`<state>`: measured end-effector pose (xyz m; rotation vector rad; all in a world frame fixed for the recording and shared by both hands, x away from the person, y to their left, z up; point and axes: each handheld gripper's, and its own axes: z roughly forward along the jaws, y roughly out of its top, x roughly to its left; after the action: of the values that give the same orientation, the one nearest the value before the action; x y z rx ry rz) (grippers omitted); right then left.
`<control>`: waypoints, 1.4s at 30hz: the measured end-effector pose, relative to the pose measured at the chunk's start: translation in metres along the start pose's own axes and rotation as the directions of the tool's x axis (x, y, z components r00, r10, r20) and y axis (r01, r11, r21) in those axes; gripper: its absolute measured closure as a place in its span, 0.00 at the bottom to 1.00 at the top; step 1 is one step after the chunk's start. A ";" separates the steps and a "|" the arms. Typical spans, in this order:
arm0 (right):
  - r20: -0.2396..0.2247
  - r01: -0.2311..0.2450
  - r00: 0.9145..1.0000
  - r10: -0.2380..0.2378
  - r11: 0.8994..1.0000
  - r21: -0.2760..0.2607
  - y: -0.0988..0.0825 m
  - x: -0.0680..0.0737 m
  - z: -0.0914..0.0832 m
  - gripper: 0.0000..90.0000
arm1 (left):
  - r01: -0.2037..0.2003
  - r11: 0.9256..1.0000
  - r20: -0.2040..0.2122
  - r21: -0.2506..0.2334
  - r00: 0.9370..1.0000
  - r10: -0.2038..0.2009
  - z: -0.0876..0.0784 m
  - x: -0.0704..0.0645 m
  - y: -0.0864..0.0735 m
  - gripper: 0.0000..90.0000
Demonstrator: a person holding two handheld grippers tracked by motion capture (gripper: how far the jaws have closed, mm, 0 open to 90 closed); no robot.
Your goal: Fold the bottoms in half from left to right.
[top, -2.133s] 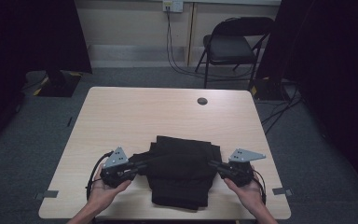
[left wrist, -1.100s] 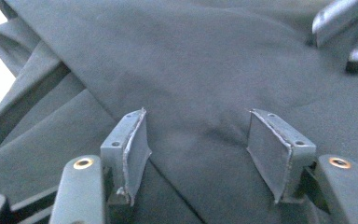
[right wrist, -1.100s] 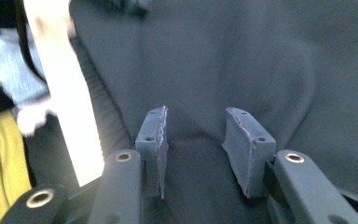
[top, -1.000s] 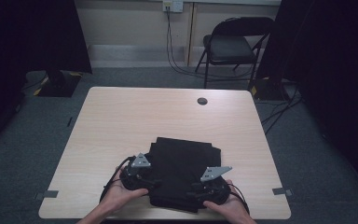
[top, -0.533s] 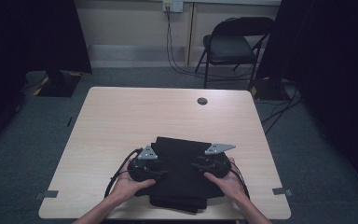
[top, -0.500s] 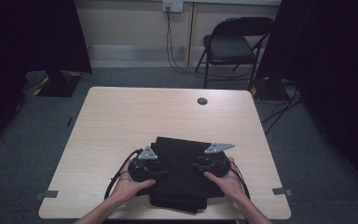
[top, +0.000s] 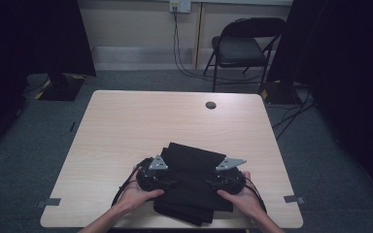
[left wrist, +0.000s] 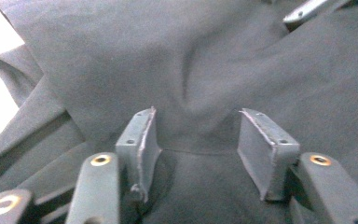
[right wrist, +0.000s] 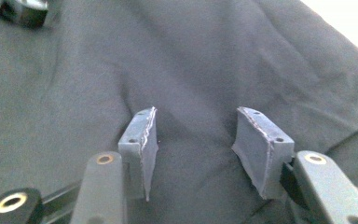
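A black folded cloth lies on the near half of the pale wooden table. My left gripper and right gripper rest on top of it, pointing inward at each other, a hand behind each. In the left gripper view the left gripper stands open, its jaws just having opened, with a puckered fold of the cloth lying between the pads, unpinched. My right gripper is open too, its jaws just having opened over smooth cloth.
A round cable hole sits near the table's far edge. A black folding chair stands behind the table on the right, with cables on the floor beside it. Bare tabletop lies left of and beyond the cloth.
Two seconds back the grippers were at the cloth's left and right sides. Since then they came to its near part, then slid farther onto it, closer together.
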<state>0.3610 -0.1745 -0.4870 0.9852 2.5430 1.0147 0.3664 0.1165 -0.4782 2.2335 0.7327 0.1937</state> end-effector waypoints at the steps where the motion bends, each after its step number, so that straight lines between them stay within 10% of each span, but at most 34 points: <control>1: -0.009 -0.005 1.000 0.005 1.000 0.002 -0.001 0.000 -0.002 0.52 | -0.002 1.000 0.011 0.000 1.000 0.002 -0.001 0.000 0.003 0.49; 8: -0.006 -0.080 0.997 0.080 0.990 -0.119 0.021 -0.017 -0.012 0.39 | 0.034 0.998 0.058 -0.055 0.998 -0.031 0.004 -0.004 0.031 0.54; 11: -0.004 -0.073 0.997 0.074 0.984 -0.162 0.034 -0.027 -0.010 0.37 | 0.029 1.000 0.061 -0.003 0.998 -0.028 0.023 -0.004 0.027 0.53; 20: -0.026 -0.053 0.998 0.050 0.989 -0.135 0.065 -0.050 0.032 0.30 | -0.022 1.000 0.003 0.003 1.000 0.022 0.035 -0.009 0.019 0.51; 37: -0.036 -0.026 0.999 0.024 0.997 -0.067 0.052 -0.056 0.062 0.28 | -0.037 0.999 0.003 -0.027 0.999 0.037 0.036 -0.007 0.015 0.56; 42: -0.069 -0.010 0.998 0.004 0.997 -0.083 0.050 -0.051 0.061 0.48 | -0.036 0.999 -0.001 -0.028 0.999 0.036 0.037 -0.007 0.015 0.56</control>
<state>0.4509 -0.1501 -0.4991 0.9526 2.5306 1.1656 0.3800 0.0816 -0.4924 2.2209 0.6857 0.2207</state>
